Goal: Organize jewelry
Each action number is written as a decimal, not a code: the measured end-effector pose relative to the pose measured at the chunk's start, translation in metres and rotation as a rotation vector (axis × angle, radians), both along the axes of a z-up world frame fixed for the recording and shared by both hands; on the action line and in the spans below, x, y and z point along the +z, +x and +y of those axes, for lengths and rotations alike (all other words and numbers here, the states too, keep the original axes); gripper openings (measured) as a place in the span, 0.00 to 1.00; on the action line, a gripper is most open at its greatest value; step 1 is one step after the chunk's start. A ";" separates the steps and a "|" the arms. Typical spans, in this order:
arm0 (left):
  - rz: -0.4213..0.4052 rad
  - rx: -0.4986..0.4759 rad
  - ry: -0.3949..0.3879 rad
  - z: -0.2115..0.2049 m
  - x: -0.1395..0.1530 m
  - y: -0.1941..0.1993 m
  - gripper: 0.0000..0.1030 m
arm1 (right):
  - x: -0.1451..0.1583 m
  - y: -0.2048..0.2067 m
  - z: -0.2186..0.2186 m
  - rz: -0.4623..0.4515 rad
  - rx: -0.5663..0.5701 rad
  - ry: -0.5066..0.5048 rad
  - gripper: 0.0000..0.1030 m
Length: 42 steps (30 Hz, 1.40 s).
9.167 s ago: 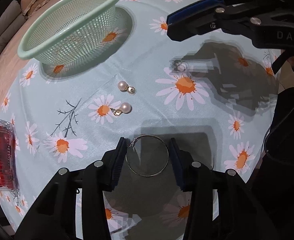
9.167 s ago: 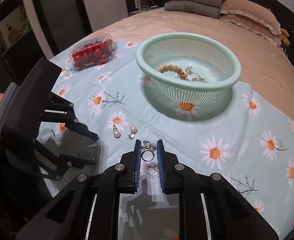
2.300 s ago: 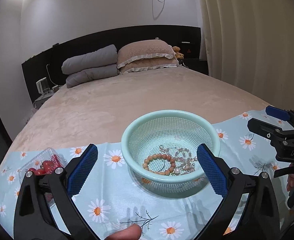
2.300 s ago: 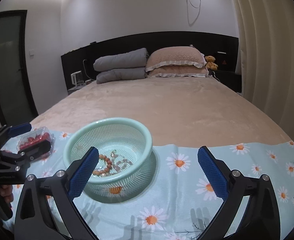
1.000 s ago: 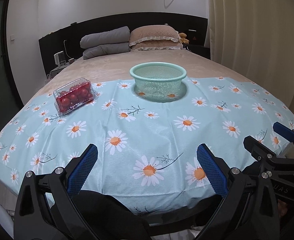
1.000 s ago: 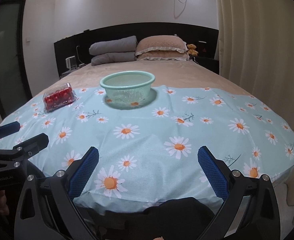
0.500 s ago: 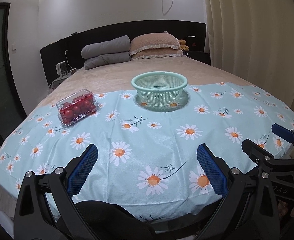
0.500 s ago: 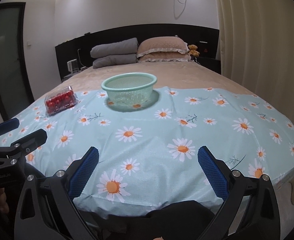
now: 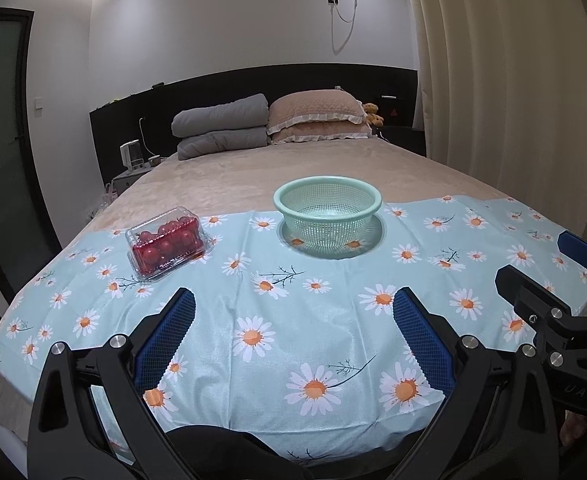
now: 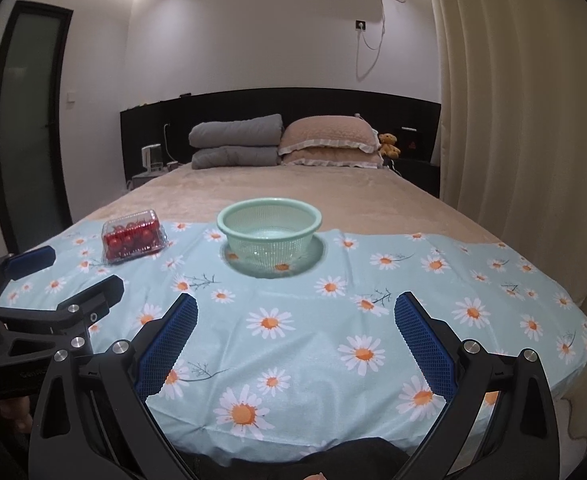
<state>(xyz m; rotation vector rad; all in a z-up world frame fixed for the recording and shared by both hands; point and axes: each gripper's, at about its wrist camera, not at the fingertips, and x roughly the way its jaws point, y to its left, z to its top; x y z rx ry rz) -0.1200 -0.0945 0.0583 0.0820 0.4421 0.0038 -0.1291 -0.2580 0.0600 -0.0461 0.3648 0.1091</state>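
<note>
A mint-green mesh basket (image 9: 327, 210) stands on the daisy-print cloth (image 9: 293, 320) at the middle of the bed; it also shows in the right wrist view (image 10: 268, 232). Its contents are hidden by its wall from here; no jewelry lies on the cloth. My left gripper (image 9: 293, 340) is wide open and empty, held back near the cloth's front edge. My right gripper (image 10: 295, 340) is wide open and empty too, beside it on the right (image 9: 549, 280). The left gripper appears at the left of the right wrist view (image 10: 45, 292).
A clear box of red cherry tomatoes (image 9: 166, 242) sits on the cloth left of the basket. Pillows (image 9: 317, 116) and a folded grey quilt (image 9: 219, 126) lie at the headboard. A curtain (image 9: 513, 80) hangs on the right, a door (image 10: 25, 120) on the left.
Both grippers have drawn far back from the basket and stayed open. In the last second the views have tilted up slightly. The hoop, pearl earrings and ring no longer lie on the cloth.
</note>
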 end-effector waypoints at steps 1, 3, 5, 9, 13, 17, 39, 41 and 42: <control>-0.007 0.003 0.005 0.000 0.001 -0.001 0.94 | 0.001 -0.001 0.000 -0.004 -0.004 -0.004 0.92; -0.014 0.000 0.010 0.000 0.003 -0.001 0.94 | 0.003 -0.002 0.000 -0.012 -0.014 -0.013 0.92; -0.016 0.000 0.009 0.000 0.004 -0.001 0.94 | 0.004 -0.003 -0.001 -0.017 -0.025 -0.022 0.92; -0.019 0.012 0.007 0.004 0.008 0.001 0.94 | 0.006 -0.002 -0.006 -0.015 -0.033 -0.003 0.92; -0.035 0.021 0.009 0.006 0.013 0.002 0.94 | 0.008 -0.002 -0.009 -0.018 -0.040 0.006 0.92; -0.043 0.024 0.010 0.006 0.016 0.002 0.94 | 0.010 -0.001 -0.011 -0.021 -0.041 0.014 0.92; -0.028 -0.006 0.016 0.008 0.010 0.007 0.94 | 0.004 0.008 -0.010 0.032 -0.033 0.000 0.92; -0.025 -0.008 0.020 0.007 0.009 0.008 0.94 | 0.004 0.008 -0.010 0.032 -0.032 -0.001 0.92; -0.025 -0.009 0.021 0.006 0.009 0.008 0.94 | 0.004 0.008 -0.009 0.032 -0.030 0.001 0.92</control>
